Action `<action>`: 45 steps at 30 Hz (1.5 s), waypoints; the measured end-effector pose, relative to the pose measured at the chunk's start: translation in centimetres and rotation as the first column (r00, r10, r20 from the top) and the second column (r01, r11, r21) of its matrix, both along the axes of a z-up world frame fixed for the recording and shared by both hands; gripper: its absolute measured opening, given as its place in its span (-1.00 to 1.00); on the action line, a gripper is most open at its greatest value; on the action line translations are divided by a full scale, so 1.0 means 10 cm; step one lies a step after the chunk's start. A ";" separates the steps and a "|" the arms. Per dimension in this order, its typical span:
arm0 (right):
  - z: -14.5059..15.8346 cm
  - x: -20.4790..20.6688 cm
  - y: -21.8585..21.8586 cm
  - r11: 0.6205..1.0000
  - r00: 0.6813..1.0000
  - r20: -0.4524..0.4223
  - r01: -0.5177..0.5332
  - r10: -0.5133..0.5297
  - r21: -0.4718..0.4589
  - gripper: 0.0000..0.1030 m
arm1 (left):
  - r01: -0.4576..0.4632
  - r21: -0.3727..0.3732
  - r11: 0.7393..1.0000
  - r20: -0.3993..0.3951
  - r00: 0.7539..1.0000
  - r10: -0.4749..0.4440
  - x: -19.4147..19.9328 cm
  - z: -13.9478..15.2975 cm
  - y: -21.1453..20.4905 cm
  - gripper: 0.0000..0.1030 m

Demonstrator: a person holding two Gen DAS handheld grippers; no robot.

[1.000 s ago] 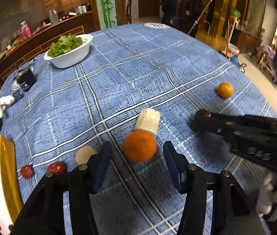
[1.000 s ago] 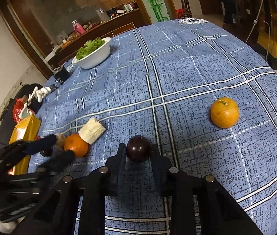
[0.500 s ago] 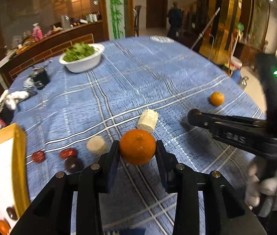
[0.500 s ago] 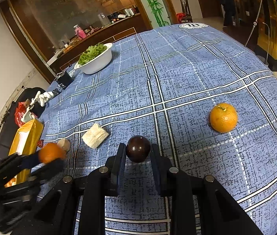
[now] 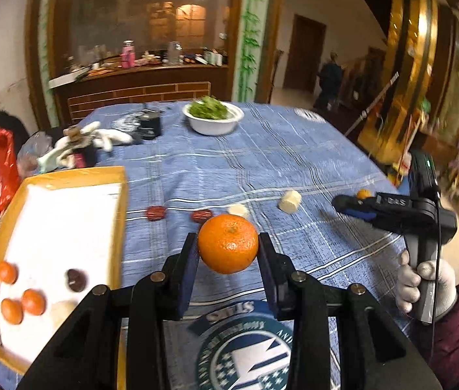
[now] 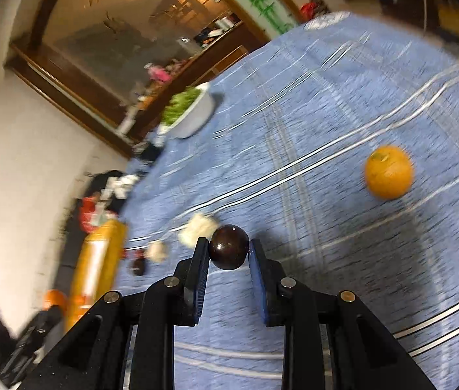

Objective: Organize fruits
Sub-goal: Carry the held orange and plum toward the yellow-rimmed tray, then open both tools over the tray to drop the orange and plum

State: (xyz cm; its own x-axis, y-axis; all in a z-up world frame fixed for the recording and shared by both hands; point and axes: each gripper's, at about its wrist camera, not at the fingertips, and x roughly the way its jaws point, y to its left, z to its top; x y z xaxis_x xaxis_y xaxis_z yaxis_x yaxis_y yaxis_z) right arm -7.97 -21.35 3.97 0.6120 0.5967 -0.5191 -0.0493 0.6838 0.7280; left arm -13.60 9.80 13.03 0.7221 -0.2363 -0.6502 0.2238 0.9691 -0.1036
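The left gripper (image 5: 228, 253) is clamped on an orange (image 5: 228, 243), both pads pressed to its sides, and carries it clear above the blue tablecloth (image 5: 294, 162). The right gripper (image 6: 229, 253) is closed on a small dark round fruit (image 6: 229, 251), likewise pinched between its pads just above the cloth. The step in hand looks like carrying both fruits to the yellow-rimmed tray (image 5: 122, 201) at the near left. To do it well, keep each squeeze steady, bring the orange over the tray's white floor and lower it close before letting go, so it does not roll into the fruit already there. The tray holds three small oranges (image 5: 21, 295) and one dark fruit (image 5: 76, 280) at its near end; the far part is bare. Further off, a white bowl (image 5: 213, 126) holds leafy greens. One more orange (image 6: 388, 172) lies loose on the cloth at the right.
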 end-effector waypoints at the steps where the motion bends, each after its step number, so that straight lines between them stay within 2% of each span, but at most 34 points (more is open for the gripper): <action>1: 0.03 -0.05 0.02 0.996 0.999 0.009 -0.031 0.031 0.084 -0.47 | -0.010 -0.002 1.000 0.010 1.000 0.010 -0.03 0.02 0.06 -0.32; 4: 0.16 -0.19 0.16 0.979 0.996 0.032 -0.089 0.084 0.183 -0.46 | -0.058 0.012 0.998 0.044 0.997 0.057 -0.06 0.07 0.23 -0.32; 7: 0.42 -0.28 0.42 0.980 0.991 0.053 -0.128 0.122 0.150 -0.45 | -0.101 0.020 0.995 0.049 0.994 0.100 -0.02 0.02 0.38 -0.32; 10: 0.66 -0.32 0.69 0.979 0.985 0.079 -0.164 0.155 0.118 -0.45 | -0.121 -0.013 0.993 0.034 0.992 0.121 -0.03 -0.04 0.54 -0.32; 15: 0.95 -0.40 1.16 0.970 0.968 0.113 -0.235 0.226 0.069 -0.44 | -0.182 0.065 0.981 0.073 0.981 0.177 -0.09 0.02 0.76 -0.32; 19: 1.16 -0.45 1.41 0.954 0.949 0.153 -0.289 0.275 0.084 -0.42 | -0.198 0.014 0.980 0.062 0.978 0.197 -0.16 0.29 1.05 -0.32; 21: 1.32 -0.40 1.59 0.941 0.936 0.178 -0.324 0.305 0.093 -0.42 | -0.189 -0.040 0.981 0.052 0.980 0.191 -0.22 0.57 1.19 -0.32; 23: 1.43 -0.30 1.81 0.926 0.923 0.185 -0.361 0.337 0.111 -0.42 | -0.195 -0.037 0.980 0.070 0.978 0.197 -0.30 0.79 1.27 -0.32; 25: 1.49 -0.20 2.15 0.906 0.903 0.202 -0.407 0.379 0.118 -0.42 | -0.226 -0.004 0.974 0.101 0.969 0.225 -0.39 0.96 1.34 -0.31; 27: 1.46 -0.19 2.40 0.891 0.890 0.214 -0.435 0.403 0.131 -0.42 | -0.256 -0.006 0.967 0.117 0.960 0.255 -0.50 1.00 1.39 -0.31; 30: 1.27 -0.31 2.69 0.878 0.877 0.203 -0.464 0.435 0.120 -0.42 | -0.295 -0.045 0.955 0.098 0.950 0.298 -0.58 0.86 1.48 -0.31; 34: 1.01 -0.50 2.73 0.899 0.891 0.185 -0.433 0.415 0.068 -0.42 | -0.312 -0.174 0.934 0.005 0.948 0.317 -0.45 0.50 1.61 -0.32; 36: 0.90 -0.55 2.66 0.916 0.904 0.178 -0.400 0.389 0.029 -0.42 | -0.304 -0.189 0.934 -0.026 0.952 0.305 -0.37 0.34 1.58 -0.32; 39: 0.79 -0.55 2.56 0.935 0.926 0.144 -0.355 0.349 0.012 -0.42 | -0.291 -0.178 0.940 -0.036 0.956 0.290 -0.29 0.16 1.49 -0.31; 41: 0.73 -0.50 2.54 0.941 0.934 0.123 -0.339 0.335 0.018 -0.42 | -0.300 -0.134 0.945 -0.036 0.954 0.298 -0.25 0.08 1.46 -0.31; 45: 0.70 -0.46 2.60 0.936 0.930 0.113 -0.352 0.349 0.009 -0.41 | -0.330 -0.132 0.935 -0.041 0.944 0.327 -0.26 0.00 1.62 -0.31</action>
